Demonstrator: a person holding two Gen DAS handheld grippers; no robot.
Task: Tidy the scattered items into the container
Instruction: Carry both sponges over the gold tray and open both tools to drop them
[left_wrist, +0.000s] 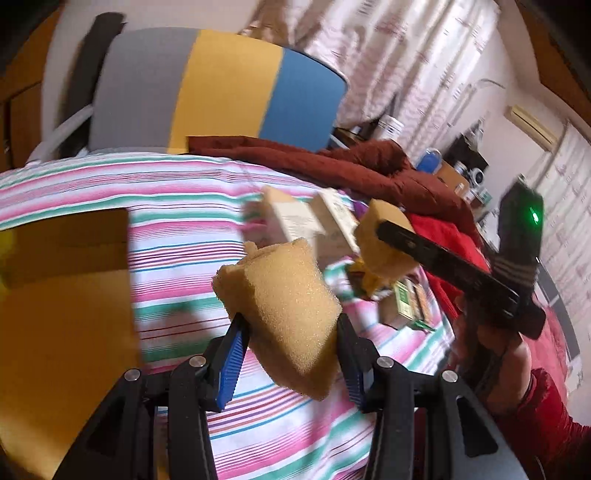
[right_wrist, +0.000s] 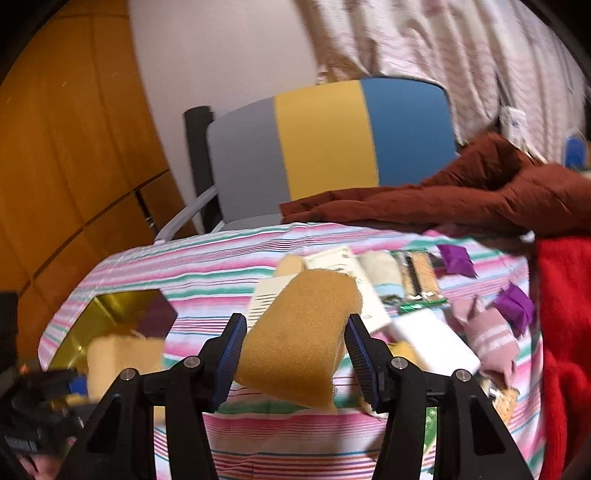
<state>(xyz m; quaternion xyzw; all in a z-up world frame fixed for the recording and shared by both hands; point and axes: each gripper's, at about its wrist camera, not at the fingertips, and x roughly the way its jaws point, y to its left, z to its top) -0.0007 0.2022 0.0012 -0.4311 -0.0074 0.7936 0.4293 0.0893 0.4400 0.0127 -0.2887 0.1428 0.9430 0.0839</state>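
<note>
My left tongs (left_wrist: 291, 332) clamped on a yellow sponge (left_wrist: 284, 306), my right tongs (right_wrist: 295, 347) clamped on another sponge (right_wrist: 299, 332), both above the striped worktop (right_wrist: 207, 266), gold container (left_wrist: 62, 295) alongside

The left gripper (left_wrist: 291, 354) has black angular plastic arms joined by round silver screws, and its fingers (left_wrist: 231, 363) carry ribbed blue pads. The right gripper (right_wrist: 295, 354) is built the same way: black linkages, silver screw heads, ribbed dark blue pads. From the left wrist view, its black body shows a glowing green light. The person wears a red sleeve (left_wrist: 550, 413).
</note>
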